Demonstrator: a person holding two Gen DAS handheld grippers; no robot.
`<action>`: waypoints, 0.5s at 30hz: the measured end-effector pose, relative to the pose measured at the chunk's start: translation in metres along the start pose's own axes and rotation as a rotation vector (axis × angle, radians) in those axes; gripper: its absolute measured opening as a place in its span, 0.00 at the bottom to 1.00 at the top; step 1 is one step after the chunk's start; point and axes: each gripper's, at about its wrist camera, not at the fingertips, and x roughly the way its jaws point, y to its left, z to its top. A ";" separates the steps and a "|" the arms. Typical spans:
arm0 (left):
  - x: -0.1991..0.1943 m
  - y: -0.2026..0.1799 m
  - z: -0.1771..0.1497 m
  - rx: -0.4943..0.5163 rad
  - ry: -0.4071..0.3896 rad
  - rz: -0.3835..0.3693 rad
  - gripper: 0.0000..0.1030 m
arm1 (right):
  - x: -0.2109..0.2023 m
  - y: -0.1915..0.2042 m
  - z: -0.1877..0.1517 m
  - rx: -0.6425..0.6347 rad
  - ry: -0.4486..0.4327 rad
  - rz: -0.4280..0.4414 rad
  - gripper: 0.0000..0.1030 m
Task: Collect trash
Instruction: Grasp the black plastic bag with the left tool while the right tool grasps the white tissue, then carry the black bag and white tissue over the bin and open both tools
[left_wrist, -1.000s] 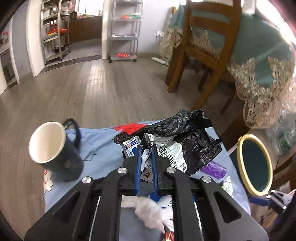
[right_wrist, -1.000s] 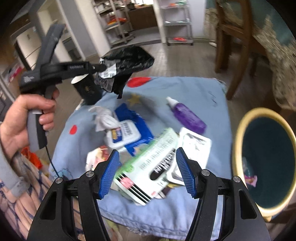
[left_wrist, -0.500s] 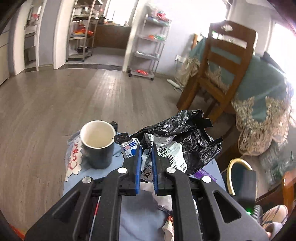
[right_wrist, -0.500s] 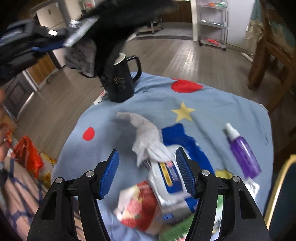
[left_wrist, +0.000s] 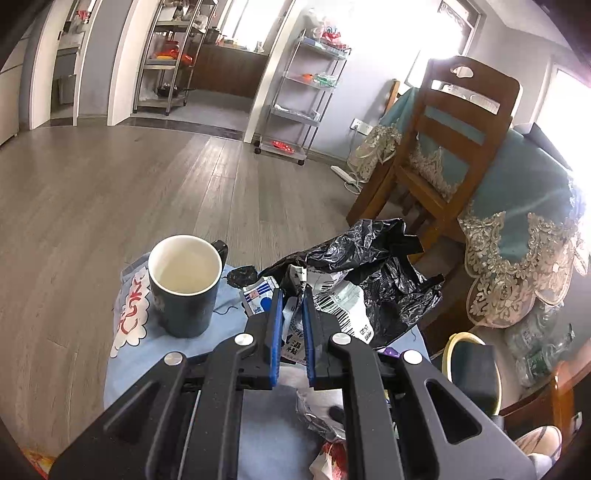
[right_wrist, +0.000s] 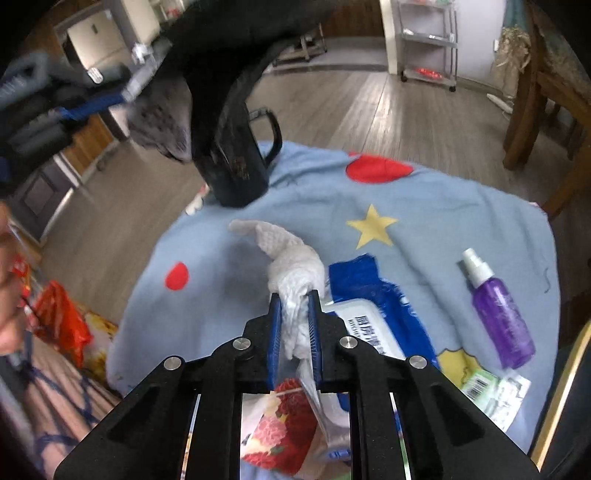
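trash haul, one moment, two views.

left wrist view: left tool (left_wrist: 291, 325) clamped on a printed wrapper (left_wrist: 341, 301) bundled with a black plastic bag (left_wrist: 373, 258), both hanging off the pads above the table (left_wrist: 140, 354). dark mug (left_wrist: 183, 286) stands upright on the blue cloth just left of the tool. yellow-rimmed bin (left_wrist: 452, 341) sits low at right, partly hidden by a black block. against the earlier frame the mug now reads level and closer, the bundle rides the same way in the pads, and the chair (left_wrist: 450, 155) fills more of the background. grip unchanged: first load secure, not yet binned.

right wrist view: right tool (right_wrist: 295, 314) has its jaws closing on a crumpled white tissue (right_wrist: 291, 266), which lies between the blue pads with the pads pressing on it; a second ago the jaws stood wide over a green-and-white packet. tissue rests on the cloth beside a wet-wipe pack (right_wrist: 365, 325). purple spray bottle (right_wrist: 498, 306) lies well to the right, a green-label packet (right_wrist: 491, 391) below it, a strawberry-print wrapper (right_wrist: 280, 432) under the tool body. the other tool's bag (right_wrist: 236, 33) hangs blurred at top, over the mug (right_wrist: 240, 162).

meaning for the task: second piece of trash looks caught; lift and carry to the bin judged next. wrapper and packet remain on the table.
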 end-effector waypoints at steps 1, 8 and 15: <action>0.000 -0.001 0.000 0.000 -0.002 -0.001 0.09 | -0.005 -0.001 0.001 0.006 -0.012 0.002 0.15; -0.004 -0.005 0.000 0.000 -0.023 0.002 0.09 | -0.052 -0.026 -0.007 0.050 -0.077 -0.029 0.15; 0.001 -0.026 0.000 0.033 -0.015 -0.022 0.09 | -0.111 -0.069 -0.038 0.112 -0.122 -0.123 0.15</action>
